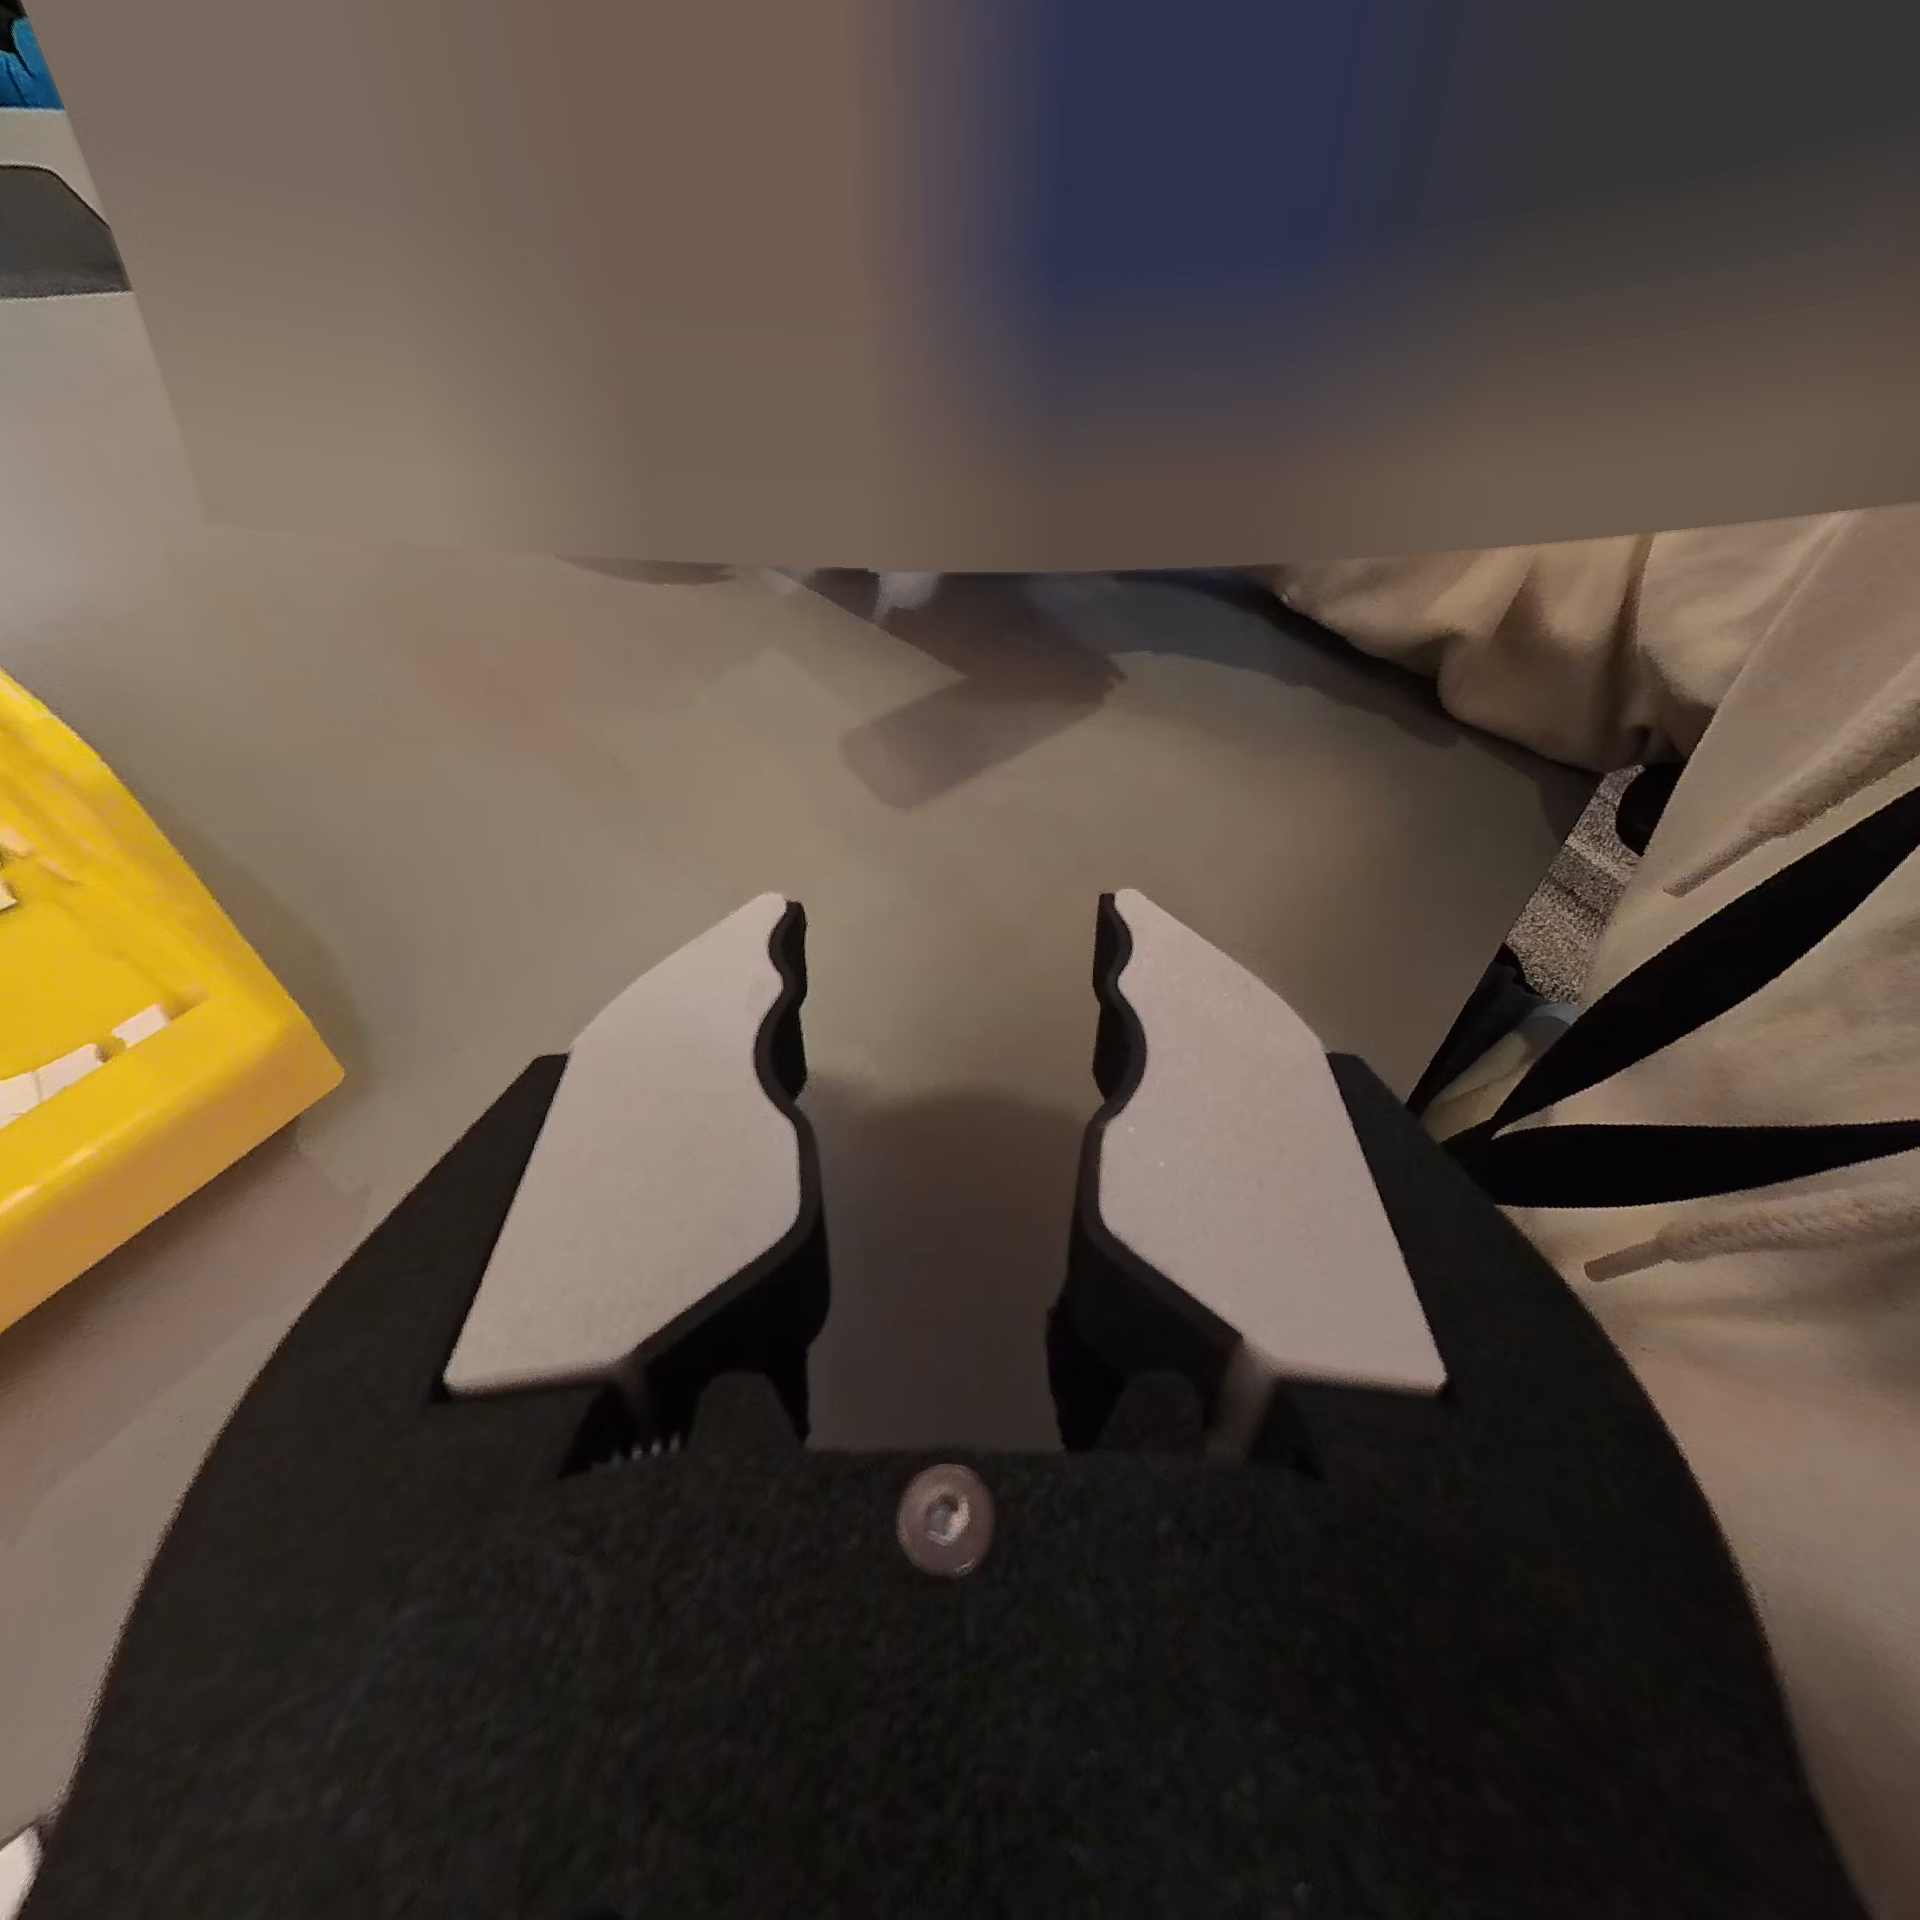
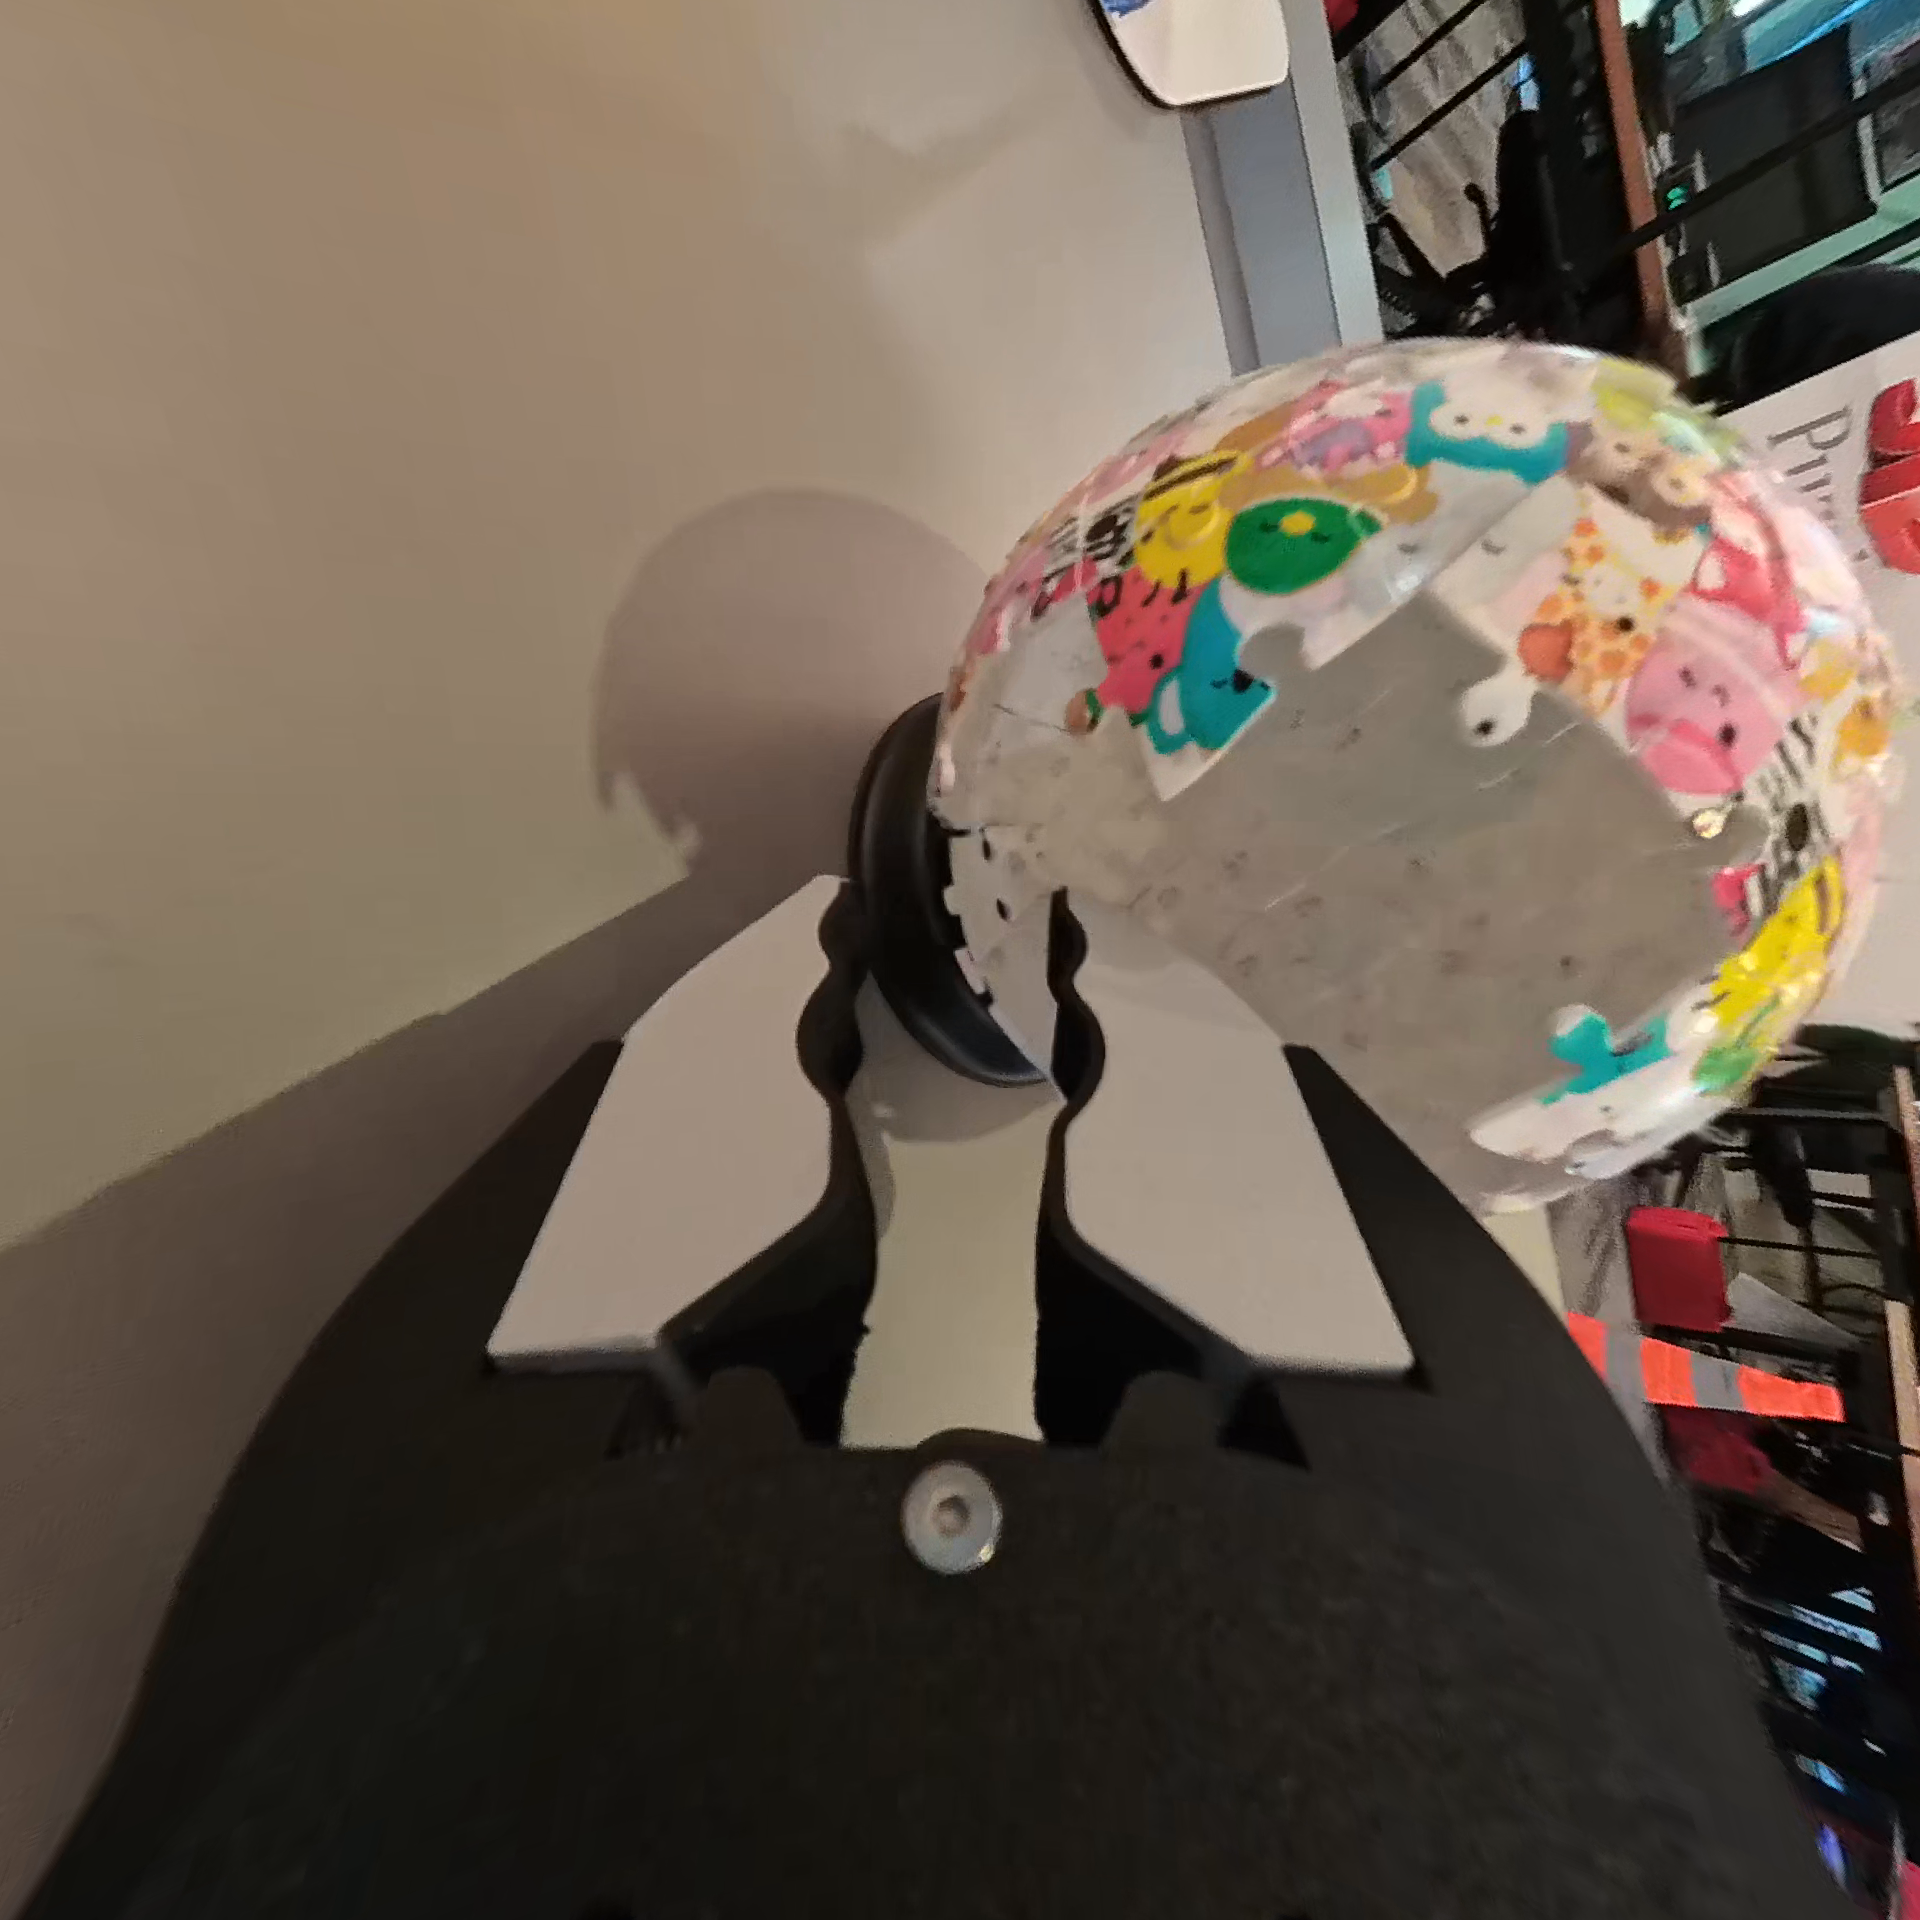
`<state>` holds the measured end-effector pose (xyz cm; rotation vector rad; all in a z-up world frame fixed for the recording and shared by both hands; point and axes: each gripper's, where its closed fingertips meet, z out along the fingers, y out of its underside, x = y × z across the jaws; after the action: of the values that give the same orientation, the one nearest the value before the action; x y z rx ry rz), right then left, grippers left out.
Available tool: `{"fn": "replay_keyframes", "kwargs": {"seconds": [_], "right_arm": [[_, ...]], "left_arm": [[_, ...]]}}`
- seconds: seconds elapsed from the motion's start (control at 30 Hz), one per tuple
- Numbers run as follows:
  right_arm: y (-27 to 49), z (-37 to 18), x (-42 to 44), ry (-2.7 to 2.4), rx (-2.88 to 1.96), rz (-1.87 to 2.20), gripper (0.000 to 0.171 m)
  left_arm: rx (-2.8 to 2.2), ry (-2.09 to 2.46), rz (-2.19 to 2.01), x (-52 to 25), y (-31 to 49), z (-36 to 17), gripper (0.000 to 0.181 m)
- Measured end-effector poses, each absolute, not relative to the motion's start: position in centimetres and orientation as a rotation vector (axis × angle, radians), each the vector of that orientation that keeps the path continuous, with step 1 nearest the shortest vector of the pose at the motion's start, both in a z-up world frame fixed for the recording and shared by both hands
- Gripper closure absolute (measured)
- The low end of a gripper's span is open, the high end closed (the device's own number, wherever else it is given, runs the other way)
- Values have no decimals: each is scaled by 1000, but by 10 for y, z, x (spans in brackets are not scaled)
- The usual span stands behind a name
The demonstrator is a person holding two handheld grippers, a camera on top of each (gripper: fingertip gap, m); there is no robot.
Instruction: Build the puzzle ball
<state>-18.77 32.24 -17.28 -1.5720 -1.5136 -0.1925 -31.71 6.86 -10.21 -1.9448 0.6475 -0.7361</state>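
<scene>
Only the right wrist view shows the colourful, half-built puzzle ball [image 2: 1455,748], its black ring base [image 2: 914,914] grasped in the right gripper [image 2: 951,914] jaws. The left gripper [image 1: 948,914] jaws hang released above the grey counter [image 1: 520,727], a yellow plastic tray [image 1: 125,1039] at its left edge.

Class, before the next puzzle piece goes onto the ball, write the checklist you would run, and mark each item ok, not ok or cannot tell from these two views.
1. Right tool has a firm hold: ok; its fingers are closed on the black stand and the edge of the puzzle ball.
2. Ball still has a gap to fill: ok; a large opening shows its grey inside.
3. Left tool free to pick: ok; open, nothing between its fingers.
4. Spare pieces in reach: cannot tell; pale pieces lie in the yellow tray at the left edge, only partly in view.
5. Next piece chosen: cannot tell.
6. Table ahead of the left tool unobstructed: ok.
</scene>
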Motion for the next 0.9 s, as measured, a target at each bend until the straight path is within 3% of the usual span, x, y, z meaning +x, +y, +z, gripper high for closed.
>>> {"fn": "replay_keyframes", "kwargs": {"seconds": [0.17,0.5,0.9], "right_arm": [[324,-182,-191,-1536,-1617,-155,141],[327,-180,-188,-1514,-1622,-156,167],[331,-177,-188,-1514,-1531,-83,169]], "left_arm": [[-1947,646,-743,-317,69,-103,129],[-1954,641,-748,-318,70,-104,129],[-1951,638,-751,-319,70,-104,129]]}}
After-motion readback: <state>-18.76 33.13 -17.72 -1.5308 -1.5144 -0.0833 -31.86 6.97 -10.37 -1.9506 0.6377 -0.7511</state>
